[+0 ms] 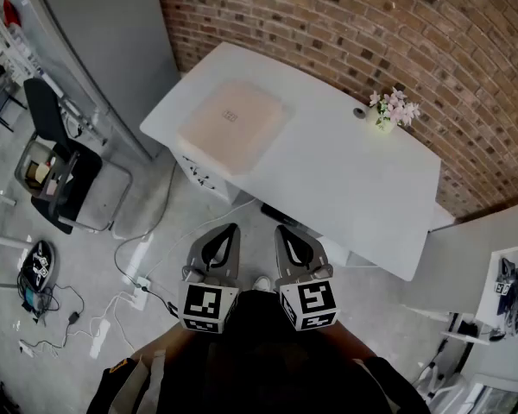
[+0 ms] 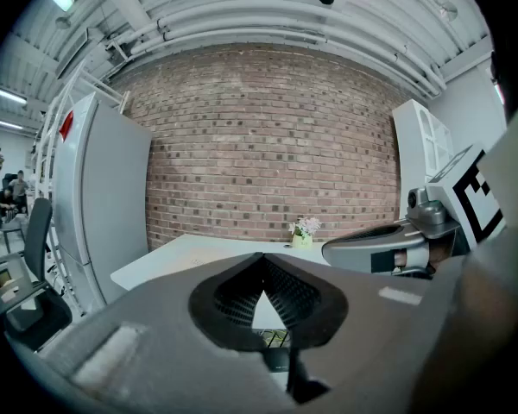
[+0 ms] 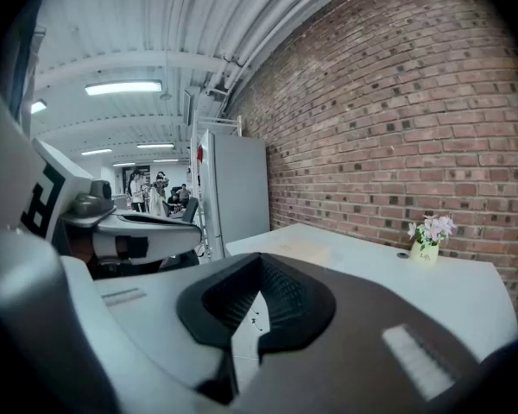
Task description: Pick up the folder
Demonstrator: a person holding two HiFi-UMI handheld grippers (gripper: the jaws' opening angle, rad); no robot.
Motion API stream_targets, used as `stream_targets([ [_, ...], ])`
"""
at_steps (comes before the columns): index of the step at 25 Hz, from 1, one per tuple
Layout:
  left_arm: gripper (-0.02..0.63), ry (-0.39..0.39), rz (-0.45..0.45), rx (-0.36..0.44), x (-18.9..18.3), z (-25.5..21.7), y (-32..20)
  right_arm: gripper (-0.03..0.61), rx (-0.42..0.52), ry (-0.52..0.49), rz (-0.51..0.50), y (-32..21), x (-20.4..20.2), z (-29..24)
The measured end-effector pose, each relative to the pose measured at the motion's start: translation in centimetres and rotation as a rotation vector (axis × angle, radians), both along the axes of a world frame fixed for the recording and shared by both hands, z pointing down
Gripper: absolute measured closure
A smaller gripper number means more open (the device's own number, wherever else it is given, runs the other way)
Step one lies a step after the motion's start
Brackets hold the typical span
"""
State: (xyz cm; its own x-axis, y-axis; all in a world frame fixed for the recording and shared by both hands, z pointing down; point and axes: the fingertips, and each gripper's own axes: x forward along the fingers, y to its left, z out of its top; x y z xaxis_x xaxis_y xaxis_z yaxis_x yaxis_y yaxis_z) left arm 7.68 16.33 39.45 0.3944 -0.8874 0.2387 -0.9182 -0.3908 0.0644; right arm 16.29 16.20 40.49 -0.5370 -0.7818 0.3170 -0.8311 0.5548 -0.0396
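A pale beige folder [image 1: 233, 124] lies flat on the left part of the white table [image 1: 345, 188], well ahead of both grippers. My left gripper [image 1: 225, 234] and right gripper [image 1: 285, 235] hang side by side in front of the table's near edge, above the floor, both shut with nothing between the jaws. In the left gripper view the jaws [image 2: 261, 260] meet at their tips, with the table [image 2: 198, 253] beyond and the right gripper [image 2: 388, 250] at the right. In the right gripper view the shut gripper [image 3: 261, 261] faces the table [image 3: 397, 283], where the folder [image 3: 306, 250] shows faintly.
A small vase of pink flowers [image 1: 391, 110] stands at the table's far edge against the brick wall [image 1: 371, 24]. A grey cabinet [image 1: 104, 33] stands left of the table. A black chair [image 1: 60, 171] and cables [image 1: 112, 309] are on the floor at the left.
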Motion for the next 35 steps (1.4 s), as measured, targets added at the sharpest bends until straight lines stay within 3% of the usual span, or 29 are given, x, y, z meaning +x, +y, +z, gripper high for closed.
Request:
stream_targets([
  [24, 0.617, -0.001, -0.008, -0.01, -0.5, 0.1, -0.3, 0.577, -0.027, -0.039, -0.01, -0.5, -0.4, 0.2],
  [35, 0.617, 0.004, 0.014, -0.025, -4.3, 0.5, -3.8, 0.577, -0.053, -0.041, 0.042, -4.1, -3.7, 0.9],
])
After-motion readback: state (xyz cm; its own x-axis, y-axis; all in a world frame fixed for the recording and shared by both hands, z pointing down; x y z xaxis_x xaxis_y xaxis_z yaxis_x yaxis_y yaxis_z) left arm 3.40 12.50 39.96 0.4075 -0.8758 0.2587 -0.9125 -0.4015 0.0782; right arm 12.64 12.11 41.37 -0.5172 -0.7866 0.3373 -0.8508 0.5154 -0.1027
